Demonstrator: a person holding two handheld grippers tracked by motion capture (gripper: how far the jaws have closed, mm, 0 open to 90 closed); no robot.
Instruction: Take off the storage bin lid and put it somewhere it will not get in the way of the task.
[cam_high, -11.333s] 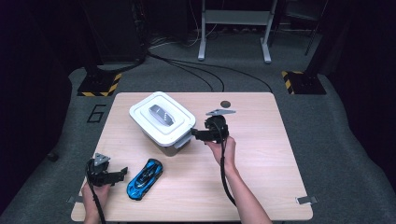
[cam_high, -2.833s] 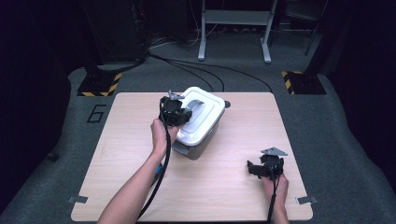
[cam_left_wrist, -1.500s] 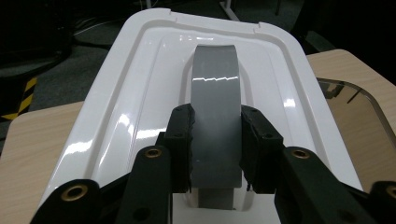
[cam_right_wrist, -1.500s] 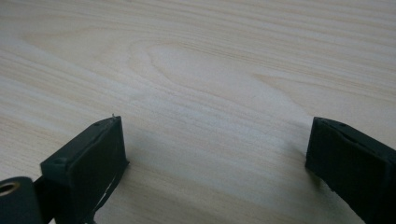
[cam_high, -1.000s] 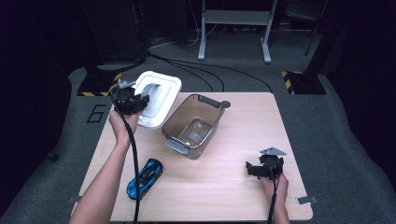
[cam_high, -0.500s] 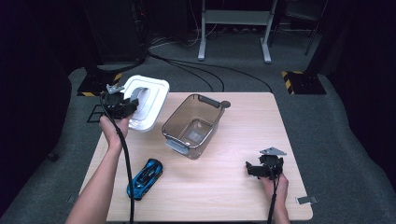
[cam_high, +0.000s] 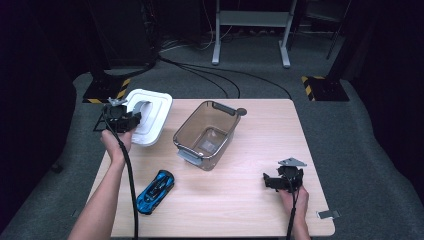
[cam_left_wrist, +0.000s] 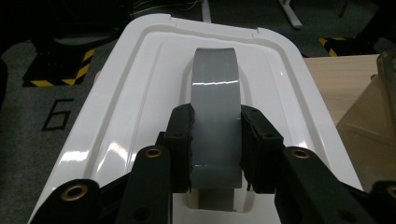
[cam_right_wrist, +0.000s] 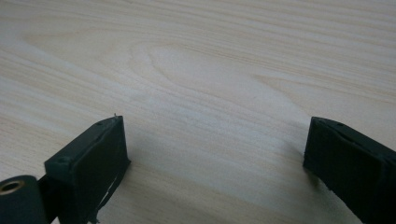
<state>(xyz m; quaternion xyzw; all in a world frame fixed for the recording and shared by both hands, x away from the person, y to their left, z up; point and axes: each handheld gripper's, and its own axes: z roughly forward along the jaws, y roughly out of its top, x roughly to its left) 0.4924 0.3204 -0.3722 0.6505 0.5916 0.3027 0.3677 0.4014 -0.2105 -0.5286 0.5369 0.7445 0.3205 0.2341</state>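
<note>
- High view, far left: left gripper (cam_high: 121, 118) raised at the table's (cam_high: 260, 130) left rear corner, clamped on the grey handle (cam_high: 138, 111) of the white lid (cam_high: 150, 120).
- Lid held tilted just beyond the jaws, over the table's left edge, close beside but apart from the container (cam_high: 205, 135).
- Left gripper view: both black jaws pressed against the two sides of the grey handle (cam_left_wrist: 215, 112), with the lid's white surface (cam_left_wrist: 135, 102) spreading out ahead and to either side.
- Just right of the left gripper: clear brown container standing open and upright, grey latch at its near end.
- Nearer the person, below the left gripper: blue toy car (cam_high: 156, 191) lying flat, well apart from the lid.
- Far right: right gripper (cam_high: 278, 181) low at the near right part of the table, well apart from container, car and lid.
- Right gripper view: jaws spread wide, bare wood grain (cam_right_wrist: 210, 79) between them.
</note>
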